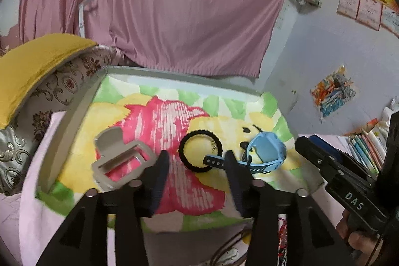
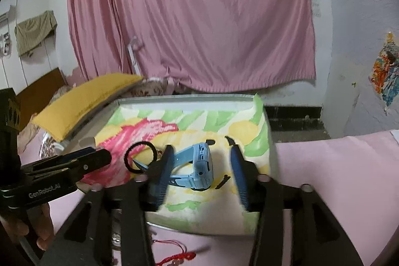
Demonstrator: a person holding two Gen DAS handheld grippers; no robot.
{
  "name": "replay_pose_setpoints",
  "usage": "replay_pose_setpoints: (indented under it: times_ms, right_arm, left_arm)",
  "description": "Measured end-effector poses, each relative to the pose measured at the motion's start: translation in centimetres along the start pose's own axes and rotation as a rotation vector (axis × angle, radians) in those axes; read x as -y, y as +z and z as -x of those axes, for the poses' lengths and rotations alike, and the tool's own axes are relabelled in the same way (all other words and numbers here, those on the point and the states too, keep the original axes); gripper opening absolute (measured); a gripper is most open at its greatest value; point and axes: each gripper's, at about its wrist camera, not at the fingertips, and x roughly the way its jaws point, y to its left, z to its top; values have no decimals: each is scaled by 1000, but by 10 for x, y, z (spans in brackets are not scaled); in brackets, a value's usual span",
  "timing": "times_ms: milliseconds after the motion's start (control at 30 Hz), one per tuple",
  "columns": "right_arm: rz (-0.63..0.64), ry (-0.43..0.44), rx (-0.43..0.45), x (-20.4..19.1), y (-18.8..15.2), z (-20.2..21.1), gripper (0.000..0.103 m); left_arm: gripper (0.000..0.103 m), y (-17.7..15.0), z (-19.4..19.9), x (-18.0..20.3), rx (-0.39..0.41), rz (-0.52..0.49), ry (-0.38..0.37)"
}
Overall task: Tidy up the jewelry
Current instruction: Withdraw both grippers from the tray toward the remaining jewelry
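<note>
A tray [image 1: 74, 116] lined with a bright cartoon cloth holds a beige hair claw [image 1: 119, 158], a black hair tie [image 1: 199, 151] and a light blue watch [image 1: 266, 148]. My left gripper [image 1: 197, 161] is open just above the near side of the hair tie. My right gripper [image 2: 202, 153] is open, its fingers either side of the blue watch [image 2: 199, 163], not closed on it. The hair tie [image 2: 139, 156] lies left of the watch. A red cord charm [image 2: 179, 256] lies on the pink sheet in front of the tray [image 2: 189, 99].
The tray sits on a bed with a pink sheet [image 2: 336, 178]. A yellow cushion [image 1: 32, 69] and patterned pillow lie left of it. A pink curtain [image 1: 162, 4] hangs behind. Books [image 1: 366, 148] stand at the right.
</note>
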Motion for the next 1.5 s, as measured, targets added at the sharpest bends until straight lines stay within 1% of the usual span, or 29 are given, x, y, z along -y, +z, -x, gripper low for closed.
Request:
replay_pose_setpoints:
  times_ms: [33, 67, 100, 167, 200, 233, 267, 333, 367, 400, 600, 767, 833, 933, 1167, 1267, 1400, 1467, 1500]
  right_arm:
    - [0, 0, 13, 0, -1, 5, 56]
    - [2, 0, 29, -1, -2, 11, 59]
    - [2, 0, 39, -1, -3, 15, 66]
    - [2, 0, 61, -3, -7, 26, 81]
    - [2, -2, 75, -4, -10, 32, 85]
    - [4, -5, 83, -5, -12, 36, 91]
    - [8, -9, 92, -6, -15, 41, 94]
    - [16, -15, 103, -8, -20, 49, 96]
    - [19, -15, 105, -9, -22, 53, 99]
    - [23, -17, 109, -10, -24, 57, 101]
    - [62, -20, 143, -17, -37, 85, 101]
    - [124, -23, 145, -25, -46, 100, 101]
    - [150, -6, 111, -27, -50, 100, 101]
    - [171, 5, 58, -27, -55, 96, 101]
    - [176, 23, -114, -24, -67, 76, 101]
    - [169, 19, -171, -22, -72, 70, 101]
    - [158, 26, -219, -22, -76, 63, 101]
    - [149, 30, -242, -23, -79, 60, 101]
    - [148, 30, -247, -24, -80, 59, 101]
  left_arm:
    - [59, -1, 7, 0, 26, 4, -3]
    - [66, -3, 14, -1, 54, 8, -5]
    - [69, -3, 18, -2, 69, 9, -5]
    - [83, -7, 28, -3, 105, 10, 2]
    - [87, -9, 33, -5, 118, 12, 8]
    - [93, -11, 38, -7, 133, 18, 14]
    - [95, -14, 44, -9, 150, 24, 18]
    - [98, -18, 52, -12, 171, 23, 25]
    - [101, -21, 56, -12, 181, 15, 33]
    - [101, -24, 60, -13, 191, 8, 39]
    - [102, -44, 88, -14, 260, -42, 80]
    - [102, -57, 106, -13, 284, -76, 87]
    - [102, -62, 111, -13, 277, -93, 85]
    - [102, -67, 112, -15, 231, -108, 79]
    - [102, -76, 98, -27, 74, -105, 47]
    - [102, -78, 89, -28, 13, -112, 51]
    - [102, -80, 77, -27, -55, -125, 39]
    - [98, -81, 72, -27, -87, -129, 26]
    - [91, -81, 70, -27, -94, -127, 23]
